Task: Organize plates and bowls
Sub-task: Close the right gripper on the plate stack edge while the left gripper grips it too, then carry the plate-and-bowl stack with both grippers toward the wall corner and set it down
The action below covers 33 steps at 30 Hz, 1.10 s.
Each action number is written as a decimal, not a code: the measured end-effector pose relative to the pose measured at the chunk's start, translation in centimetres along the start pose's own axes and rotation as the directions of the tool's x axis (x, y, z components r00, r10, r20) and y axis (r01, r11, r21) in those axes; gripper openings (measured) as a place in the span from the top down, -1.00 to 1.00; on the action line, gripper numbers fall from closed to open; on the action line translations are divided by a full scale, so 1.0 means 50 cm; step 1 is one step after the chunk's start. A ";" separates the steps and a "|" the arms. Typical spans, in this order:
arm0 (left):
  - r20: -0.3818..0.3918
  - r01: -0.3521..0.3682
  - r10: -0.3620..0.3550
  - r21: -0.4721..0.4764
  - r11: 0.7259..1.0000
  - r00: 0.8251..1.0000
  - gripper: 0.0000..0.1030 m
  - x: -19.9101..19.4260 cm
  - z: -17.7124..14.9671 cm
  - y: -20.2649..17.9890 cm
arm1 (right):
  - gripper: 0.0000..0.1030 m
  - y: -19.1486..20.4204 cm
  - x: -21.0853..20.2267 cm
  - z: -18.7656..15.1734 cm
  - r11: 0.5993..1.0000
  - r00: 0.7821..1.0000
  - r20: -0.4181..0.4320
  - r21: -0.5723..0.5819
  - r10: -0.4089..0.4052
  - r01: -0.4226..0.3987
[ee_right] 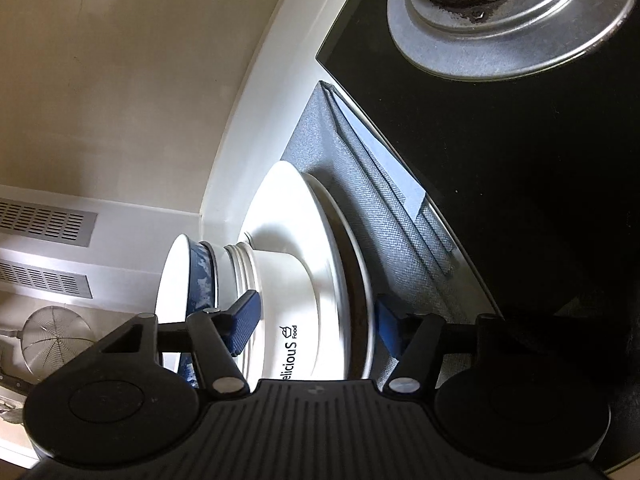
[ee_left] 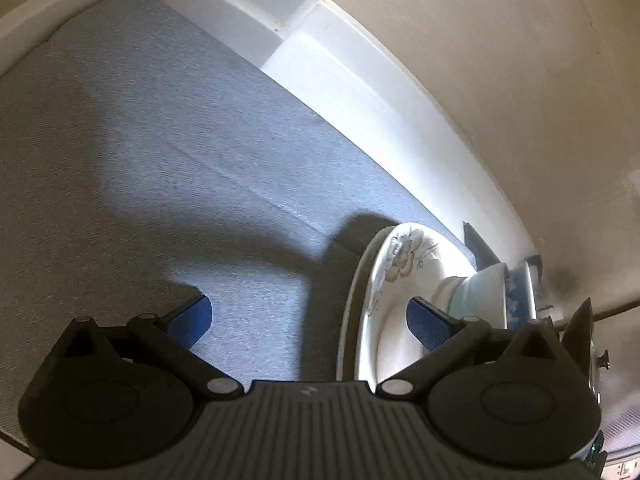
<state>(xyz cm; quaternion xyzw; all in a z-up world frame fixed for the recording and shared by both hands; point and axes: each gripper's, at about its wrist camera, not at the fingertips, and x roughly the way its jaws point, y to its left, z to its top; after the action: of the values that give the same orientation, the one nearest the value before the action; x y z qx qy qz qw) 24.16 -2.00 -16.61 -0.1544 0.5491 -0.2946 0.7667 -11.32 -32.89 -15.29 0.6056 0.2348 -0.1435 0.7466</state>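
1. The desk (ee_left: 132, 168) is covered by a grey woven mat (ee_right: 360, 216); a white ledge (ee_left: 360, 92) and a cream wall (ee_left: 500, 80) run behind it.
2. In the left wrist view, the flowered plate (ee_left: 404, 264) lies at about 4 o'clock on top of a larger white plate (ee_left: 350, 308), with an overturned white bowl (ee_left: 476, 288) stacked on it.
3. The left tongs (ee_left: 310, 320) are spread wide and empty, one blue pad over the mat, the other over the plate.
4. In the right wrist view, the black hob (ee_right: 520, 180) with its metal burner (ee_right: 516, 20) fills 1 to 3 o'clock; vent grilles (ee_right: 44, 224) and a wire skimmer (ee_right: 54, 340) sit near 9 o'clock.
5. The right tongs (ee_right: 316, 320) straddle the stack: one pad by the bowl lettered "elicious Food" (ee_right: 280, 304), the other at the plates' rim; contact looks unlikely, though blur leaves doubt.
6. A blue-patterned bowl (ee_right: 202, 280) tops the stack.
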 end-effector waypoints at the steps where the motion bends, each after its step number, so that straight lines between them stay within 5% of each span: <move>1: -0.009 0.012 -0.012 0.002 1.000 1.000 -0.99 0.003 0.001 -0.001 | -0.27 0.003 0.001 0.001 1.000 1.000 0.000 -0.008 -0.006 0.006; 5: -0.052 0.083 -0.084 -0.027 0.996 0.995 -0.98 0.013 0.002 0.002 | -0.27 0.012 0.008 0.006 0.999 1.000 -0.012 -0.037 -0.018 0.018; 11: -0.117 0.224 -0.247 -0.175 0.959 0.962 -0.52 0.029 0.017 0.036 | -0.28 0.020 0.014 0.013 0.997 0.999 -0.029 -0.069 -0.028 0.026; 33: -0.071 0.196 -0.209 -0.152 0.969 0.975 -0.51 -0.027 -0.021 0.074 | -0.30 0.055 0.082 0.006 0.991 0.992 -0.125 -0.131 -0.012 -0.005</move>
<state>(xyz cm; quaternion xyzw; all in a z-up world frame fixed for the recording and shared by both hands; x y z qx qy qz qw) 23.91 1.81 -18.02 -0.2517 0.5830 -0.3375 0.6949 -6.43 -32.28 -15.07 0.5628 0.2911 -0.0907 0.7683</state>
